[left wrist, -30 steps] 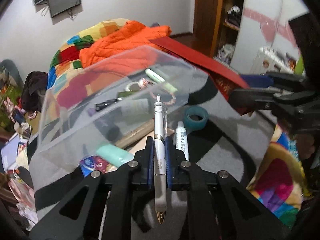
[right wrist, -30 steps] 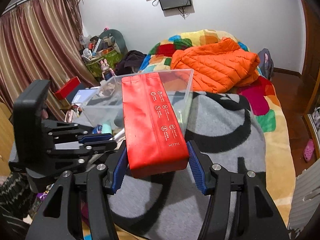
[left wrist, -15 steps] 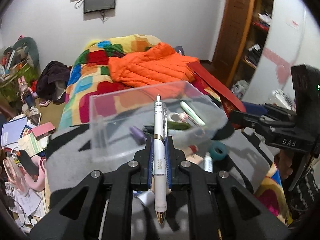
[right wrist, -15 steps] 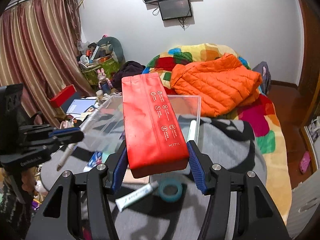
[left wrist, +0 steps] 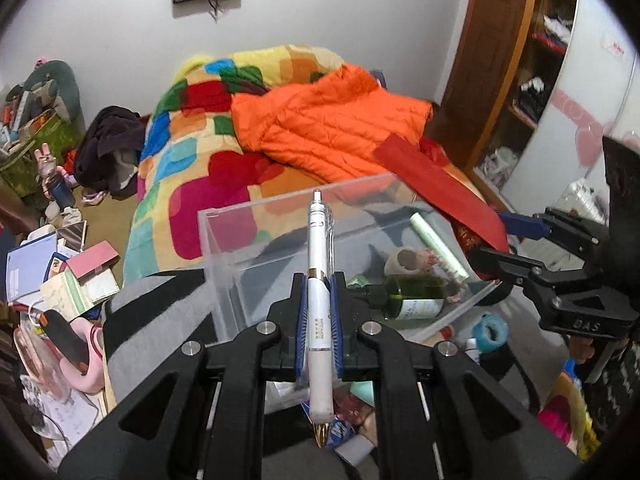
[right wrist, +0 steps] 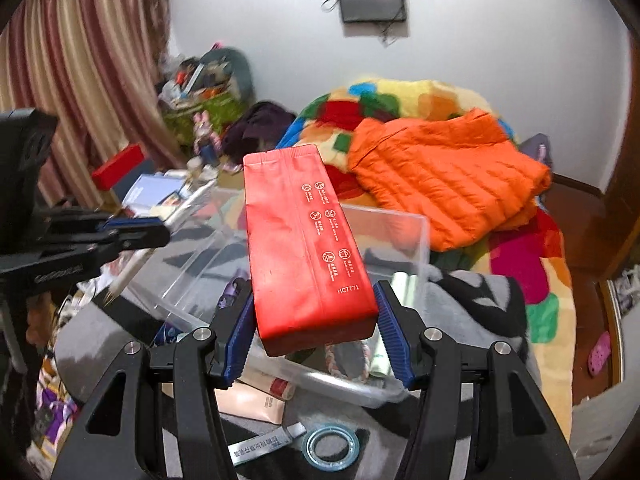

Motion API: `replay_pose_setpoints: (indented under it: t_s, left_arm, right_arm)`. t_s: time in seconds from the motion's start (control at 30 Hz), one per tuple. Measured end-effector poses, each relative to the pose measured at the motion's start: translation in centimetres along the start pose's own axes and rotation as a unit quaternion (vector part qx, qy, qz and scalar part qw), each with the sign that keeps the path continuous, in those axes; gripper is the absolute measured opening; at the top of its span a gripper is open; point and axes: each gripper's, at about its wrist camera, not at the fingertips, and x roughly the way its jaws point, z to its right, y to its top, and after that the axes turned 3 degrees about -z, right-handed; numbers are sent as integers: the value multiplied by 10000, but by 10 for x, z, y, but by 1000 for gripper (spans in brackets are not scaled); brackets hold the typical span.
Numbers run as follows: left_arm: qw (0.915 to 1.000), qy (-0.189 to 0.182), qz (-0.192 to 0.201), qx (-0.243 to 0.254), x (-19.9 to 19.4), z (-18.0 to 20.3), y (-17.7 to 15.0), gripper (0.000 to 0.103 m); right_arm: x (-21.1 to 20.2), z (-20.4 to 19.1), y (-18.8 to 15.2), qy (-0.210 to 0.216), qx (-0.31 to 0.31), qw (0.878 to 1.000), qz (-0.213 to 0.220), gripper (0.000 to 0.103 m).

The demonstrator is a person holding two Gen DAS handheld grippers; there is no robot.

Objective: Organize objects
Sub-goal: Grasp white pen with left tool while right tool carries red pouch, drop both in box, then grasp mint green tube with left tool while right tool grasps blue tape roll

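My left gripper (left wrist: pixel 318 320) is shut on a white pen (left wrist: pixel 320 276), held above the near wall of a clear plastic box (left wrist: pixel 240 232). The box holds a green bottle (left wrist: pixel 416 300), a pale green tube (left wrist: pixel 436 244) and other small items. My right gripper (right wrist: pixel 316 328) is shut on a long red pouch (right wrist: pixel 300 248), held above the same clear box (right wrist: pixel 400 236). The right gripper shows at the right of the left wrist view (left wrist: pixel 560 272). The left gripper with the pen shows at the left of the right wrist view (right wrist: pixel 132 236).
The box sits on a grey and black blanket (left wrist: pixel 152 320). A teal tape roll (right wrist: pixel 330 446), a white tube (right wrist: pixel 260 446) and a pink tube (right wrist: pixel 252 400) lie beside it. An orange jacket (right wrist: pixel 440 184) lies on the colourful bedspread (left wrist: pixel 192 168). Clutter fills the floor at left (left wrist: pixel 52 272).
Both grippers have risen and now look down into the box from higher up. The left one moved back from the box wall. Both holds are unchanged.
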Motion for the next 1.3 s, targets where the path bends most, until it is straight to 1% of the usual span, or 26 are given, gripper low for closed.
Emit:
replay_pose_setpoints:
  t_s: [0.17,0.23,0.33,0.43,0.67,0.73,0.77,0.8,0.87,0.97,1.03,1.1,1.23,1.3]
  left_arm:
    - [9990,-14,-401,183,27,5,3,10]
    - [9986,-26,-489,204,34,6,3,10]
    - [9981,-68,-560,239,40,9,3,10]
    - [9984,-85,-490,250,36,11,4,10]
    - [9995,-61,-266,181,16,7,6,11]
    - [9997,-39,-175,167,7,7,4,15]
    - [9998,-21,-117,152,3,7,3,20]
    - [9999,-15,-40,137,-4,7,1,24]
    - [9999,-4,74,126,-14,9,-4,30]
    - [9996,51,225,144,-28,13,-14,36]
    - [9994,104,283,156,-34,16,-20,42]
    - [9993,151,328,139,-39,19,-29,51]
    - [9991,206,371,70,-43,28,-45,55]
    - [9994,164,290,9,-39,33,-52,62]
  right_arm:
    - [19,-1,3,217,-320,9987,-345,53]
    - [27,0,3,255,-407,9976,-501,53]
    - [36,0,5,196,-485,9963,-687,53]
    - [44,1,6,181,-478,9952,-835,53]
    - [50,6,6,29,-355,9944,-997,54]
    - [46,7,7,-5,-336,9947,-967,54]
    - [43,6,7,-15,-333,9950,-938,55]
    - [37,6,7,-58,-333,9956,-877,56]
    - [28,4,7,-128,-355,9963,-769,59]
    - [9,-1,6,-186,-398,9975,-548,64]
    - [-2,-4,4,-200,-417,9980,-423,66]
    - [-13,-6,0,-231,-425,9983,-314,67]
    - [-28,-7,-14,-284,-375,9987,-179,68]
    - [-34,-5,-23,-301,-303,9990,-165,68]
